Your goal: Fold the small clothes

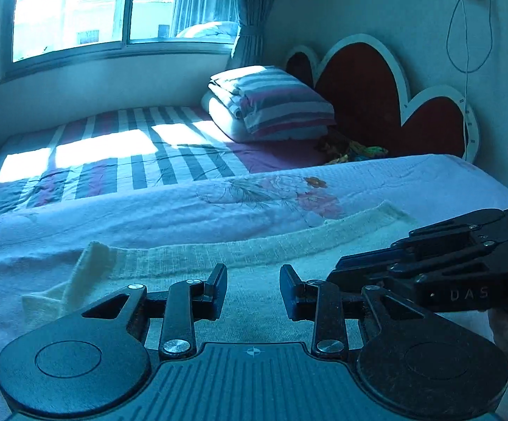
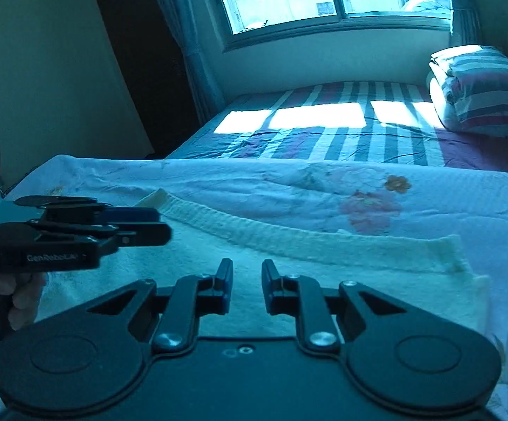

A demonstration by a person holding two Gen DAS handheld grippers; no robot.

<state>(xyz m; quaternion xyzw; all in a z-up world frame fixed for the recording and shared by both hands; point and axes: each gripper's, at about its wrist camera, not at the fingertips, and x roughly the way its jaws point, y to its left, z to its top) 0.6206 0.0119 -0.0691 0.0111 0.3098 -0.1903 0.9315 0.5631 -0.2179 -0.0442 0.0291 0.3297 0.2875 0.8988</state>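
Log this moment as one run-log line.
stage: fold laid | cream knit garment: flat on floral blanket | left gripper: open, empty | right gripper: open, empty

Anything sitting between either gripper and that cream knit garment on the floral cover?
Nothing visible. Both the left gripper and the right gripper are open and empty, directly over the cream garment spread on the floral cover. Only the grippers themselves crowd each other, side by side.
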